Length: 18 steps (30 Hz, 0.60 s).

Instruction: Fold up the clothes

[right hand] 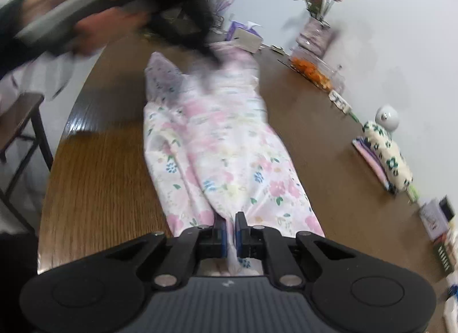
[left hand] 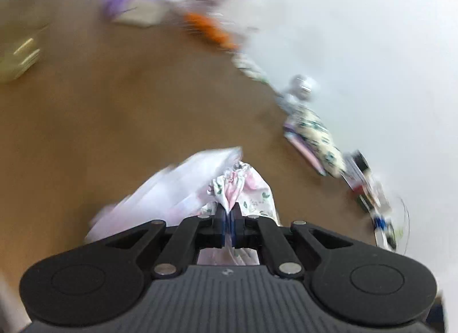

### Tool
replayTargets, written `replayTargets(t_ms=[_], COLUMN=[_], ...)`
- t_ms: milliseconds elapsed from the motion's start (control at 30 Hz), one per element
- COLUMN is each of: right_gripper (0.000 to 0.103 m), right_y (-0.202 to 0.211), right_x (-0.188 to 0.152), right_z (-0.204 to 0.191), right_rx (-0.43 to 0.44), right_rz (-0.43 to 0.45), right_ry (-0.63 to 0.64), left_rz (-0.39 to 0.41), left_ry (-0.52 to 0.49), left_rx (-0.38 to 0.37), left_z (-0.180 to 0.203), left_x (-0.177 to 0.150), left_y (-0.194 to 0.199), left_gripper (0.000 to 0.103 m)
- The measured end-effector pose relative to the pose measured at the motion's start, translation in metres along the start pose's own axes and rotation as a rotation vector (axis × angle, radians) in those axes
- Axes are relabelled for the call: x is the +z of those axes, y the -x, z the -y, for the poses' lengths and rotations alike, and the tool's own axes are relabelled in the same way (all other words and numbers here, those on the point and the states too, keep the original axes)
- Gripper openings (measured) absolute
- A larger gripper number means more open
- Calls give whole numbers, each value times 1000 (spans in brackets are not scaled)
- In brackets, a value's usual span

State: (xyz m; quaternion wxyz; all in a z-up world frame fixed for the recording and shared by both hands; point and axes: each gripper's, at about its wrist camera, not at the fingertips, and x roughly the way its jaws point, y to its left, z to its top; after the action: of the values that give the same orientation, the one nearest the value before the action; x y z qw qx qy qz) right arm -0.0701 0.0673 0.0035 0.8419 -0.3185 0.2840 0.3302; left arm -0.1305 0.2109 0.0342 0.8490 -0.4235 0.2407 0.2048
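Both tools look alike: the left gripper (left hand: pixel 228 218) and the right gripper (right hand: pixel 231 228) have matte black linkage arms joined by round silver pins, blue pads on the inner finger faces, a ribbed dark grey body behind with a small pale logo, and a round black disc on either flank.

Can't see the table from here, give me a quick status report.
Left gripper shut on floral garment. Right gripper shut on its near end. Garment stretched along wooden table. Nothing in the way.
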Motion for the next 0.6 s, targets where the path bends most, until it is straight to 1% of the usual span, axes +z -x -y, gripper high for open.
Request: replayTargets(t_ms=[33, 133, 200, 267, 333, 433, 533, 567, 600], right_gripper=[6, 6, 6, 8, 10, 15, 15, 15, 15], right_y=[-1, -3, -4, 8, 21, 40, 59, 61, 61], right_x=[0, 2, 3, 1, 0, -3, -5, -12, -19], right_z=[3, 6, 7, 17, 27, 42, 57, 71, 87], right_rx=[5, 4, -4, -24, -45, -75, -106, -148, -156], right_rz=[-3, -12, -20, -3, 15, 42, 68, 57, 43], right_ry=[-21, -58, -74, -111, -149, -206, -263, -296, -374], left_rz=[12, 20, 38, 43, 40, 37, 45, 48, 51], left_ry=[10, -24, -46, -69, -69, -71, -97, -105, -110], left_rx=[11, 58, 72, 81, 81, 82, 87, 86, 84], left_z=[-6, -7, -7, -5, -5, -3, 1, 1, 0], left_x=[-6, -14, -17, -18, -18, -17, -17, -18, -19], left_y=[3, -7, -5, -4, -10, -22, -28, -28, -27], left_gripper=[3, 4, 4, 5, 5, 7, 7, 7, 7])
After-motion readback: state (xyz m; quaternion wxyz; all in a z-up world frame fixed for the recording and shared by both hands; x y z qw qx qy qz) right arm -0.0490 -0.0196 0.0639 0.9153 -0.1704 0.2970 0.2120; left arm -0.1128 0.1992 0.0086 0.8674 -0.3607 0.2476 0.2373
